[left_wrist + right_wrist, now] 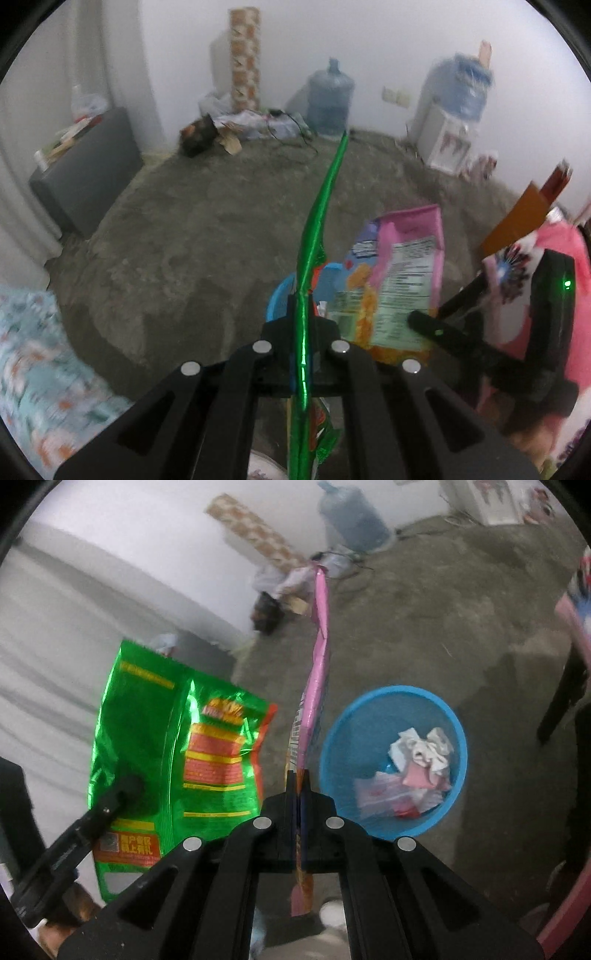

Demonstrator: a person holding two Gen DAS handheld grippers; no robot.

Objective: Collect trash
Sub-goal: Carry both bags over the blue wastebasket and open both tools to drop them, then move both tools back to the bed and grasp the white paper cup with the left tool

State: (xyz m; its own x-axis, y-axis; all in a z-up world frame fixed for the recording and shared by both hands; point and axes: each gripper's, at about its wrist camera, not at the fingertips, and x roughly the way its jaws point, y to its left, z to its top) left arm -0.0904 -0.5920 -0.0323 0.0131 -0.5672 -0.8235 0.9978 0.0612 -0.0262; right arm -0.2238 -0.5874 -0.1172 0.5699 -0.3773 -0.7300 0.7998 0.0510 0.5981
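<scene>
In the left wrist view my left gripper [303, 310] is shut on a green foil snack bag [317, 229], seen edge-on and sticking up from the jaws. To its right, my right gripper [423, 320] pinches a pink snack bag [399, 273]. A blue bin [280, 299] shows just behind the two bags. In the right wrist view my right gripper [298, 779] is shut on the pink bag [319, 664], edge-on. The green bag [166, 746] hangs on the left with the left gripper [129, 785] shut on it. The blue mesh bin [391, 698] stands on the floor at right and holds crumpled paper and wrappers [417, 764].
Bare grey floor [203, 229] stretches to the far wall. There stand a large water bottle [330, 99], a patterned roll [244, 55], clutter with cables [236, 129] and a water dispenser [450, 122]. A grey cabinet [88, 166] is at left, a pink-covered table [561, 258] at right.
</scene>
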